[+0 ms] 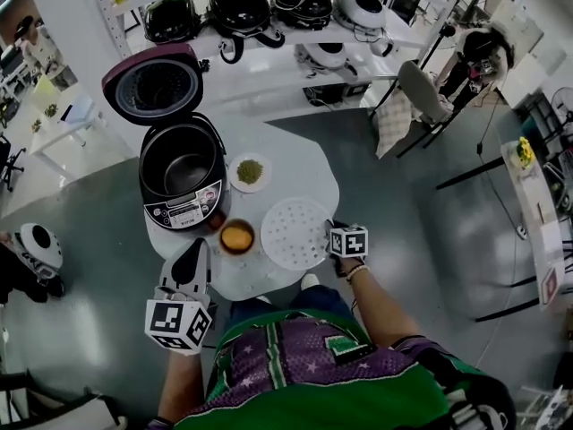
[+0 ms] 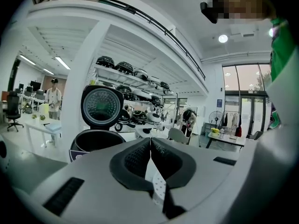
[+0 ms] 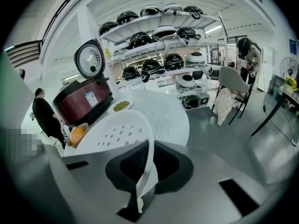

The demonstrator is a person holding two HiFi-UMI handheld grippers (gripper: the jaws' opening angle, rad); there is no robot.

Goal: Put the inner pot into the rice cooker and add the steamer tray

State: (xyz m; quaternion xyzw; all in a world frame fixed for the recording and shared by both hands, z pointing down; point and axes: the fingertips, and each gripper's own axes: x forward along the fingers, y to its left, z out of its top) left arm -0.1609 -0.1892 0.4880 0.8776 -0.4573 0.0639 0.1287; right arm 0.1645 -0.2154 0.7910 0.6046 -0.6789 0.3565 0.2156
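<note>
The rice cooker (image 1: 183, 206) stands open on the round white table (image 1: 300, 173), its lid (image 1: 152, 83) tipped back. The dark inner pot (image 1: 185, 170) sits inside it. To its right the white perforated steamer tray (image 1: 294, 233) lies near the table's front edge. My right gripper (image 1: 330, 232) is shut on the tray's right rim; in the right gripper view the rim (image 3: 148, 146) runs between the pads and the tray (image 3: 114, 134) tilts up slightly. My left gripper (image 1: 200, 245) is shut and empty just in front of the cooker (image 2: 93, 139).
A small bowl with orange contents (image 1: 237, 236) sits between the cooker and the tray. A plate of green beans (image 1: 250, 171) lies behind the tray. Shelves with several other cookers (image 1: 269, 7) stand beyond the table, and a chair (image 1: 421, 97) is at the right.
</note>
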